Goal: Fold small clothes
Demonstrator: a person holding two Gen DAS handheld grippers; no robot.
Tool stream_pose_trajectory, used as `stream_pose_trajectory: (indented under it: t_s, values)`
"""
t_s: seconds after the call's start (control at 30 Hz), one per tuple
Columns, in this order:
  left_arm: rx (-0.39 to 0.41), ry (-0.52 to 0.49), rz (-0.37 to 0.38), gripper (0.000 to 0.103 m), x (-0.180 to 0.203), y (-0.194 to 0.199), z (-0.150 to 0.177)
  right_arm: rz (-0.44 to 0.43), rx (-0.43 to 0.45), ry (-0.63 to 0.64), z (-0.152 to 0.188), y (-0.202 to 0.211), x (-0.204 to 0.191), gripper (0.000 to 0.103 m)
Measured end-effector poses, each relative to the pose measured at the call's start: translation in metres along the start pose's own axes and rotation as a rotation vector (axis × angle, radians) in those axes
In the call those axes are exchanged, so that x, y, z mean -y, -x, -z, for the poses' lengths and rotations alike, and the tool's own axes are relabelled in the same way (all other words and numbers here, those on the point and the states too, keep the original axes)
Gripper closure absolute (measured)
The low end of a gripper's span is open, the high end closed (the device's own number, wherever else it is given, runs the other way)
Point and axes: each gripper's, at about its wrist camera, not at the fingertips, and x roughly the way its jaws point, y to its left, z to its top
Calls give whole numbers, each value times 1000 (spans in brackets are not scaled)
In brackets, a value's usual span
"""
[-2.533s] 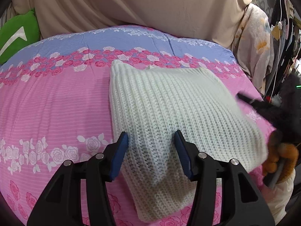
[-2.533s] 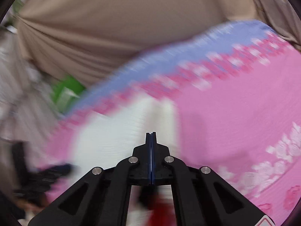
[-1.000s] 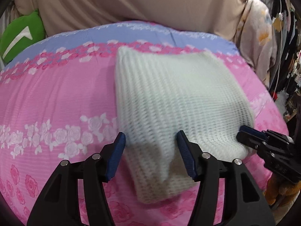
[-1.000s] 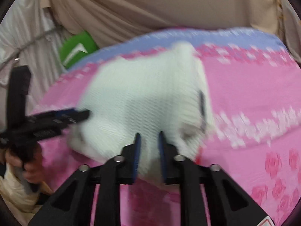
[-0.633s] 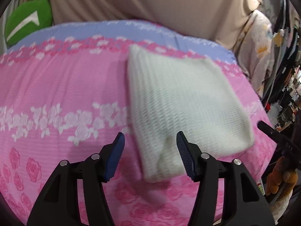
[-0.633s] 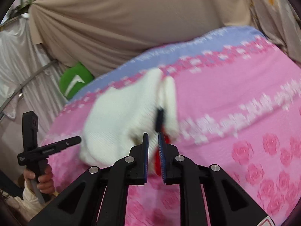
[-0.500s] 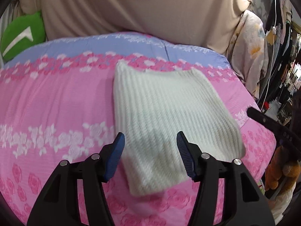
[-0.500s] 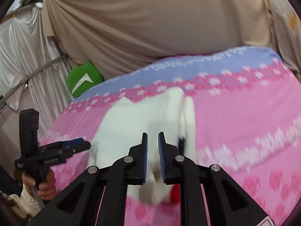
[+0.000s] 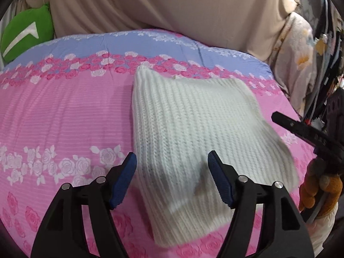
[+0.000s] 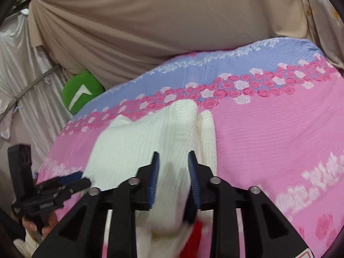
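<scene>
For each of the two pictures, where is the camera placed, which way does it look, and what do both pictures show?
Left wrist view: sits on the left gripper, looks forward and down over the folded white knitted garment on the pink floral bedsheet; its jaws are opening above the knit; the right gripper shows at the right edge.
Right wrist view: sits on the right gripper, jaws opening, same garment beyond; the left gripper and a hand show at lower left.
Shared: garment, bedsheet, green cushion, beige curtain.
</scene>
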Motion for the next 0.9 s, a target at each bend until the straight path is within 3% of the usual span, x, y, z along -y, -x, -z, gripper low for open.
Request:
stream_pose_trajectory:
  t_s: [0.07, 0.23, 0.3, 0.33, 0.4, 0.47, 0.57, 0.6, 0.7, 0.73, 0.8, 0.87, 0.9]
  values:
    - [-1, -38, 48, 36, 8, 16, 12, -21, -7, -3, 19, 19, -5, 58]
    - [-84, -120, 35, 36, 23, 10, 44, -190, -46, -45, 55, 36, -16, 57]
    - [-124, -103, -35, 36, 18, -7, 50, -93, -64, 7, 57, 22, -21, 77]
    - [-139, -81, -38, 37, 12, -14, 51, -48, -73, 11, 56, 17, -19, 93]
    - [-154, -33, -5, 37, 2, -16, 54, -119, -16, -45, 53, 30, -10, 94]
    - [-152, -37, -7, 37, -2, -14, 56, -96, 5, -57, 52, 38, 1, 95]
    - [-144, -61, -22, 36, 1, -14, 60, -21, -128, -104, 76, 5, 25, 95]
    - [-144, -66, -26, 36, 3, -13, 61, -32, -102, -102, 78, 10, 24, 95]
    - [-132, -62, -7, 38, 3, -2, 56, -44, -74, -112, 72, 32, 18, 88]
    - [-115, -59, 6, 38, 4, 5, 51, -46, -61, -111, 69, 37, 15, 80]
    - [-59, -64, 14, 35, 6, 18, 40, -39, -22, -79, 59, 49, 5, 77]
    - [0, -51, -1, 29, 4, 26, 27, -25, 22, -55, 49, 53, -2, 61]
    - [8, -35, -12, 29, 2, 25, 22, -3, 41, -48, 44, 50, -3, 59]
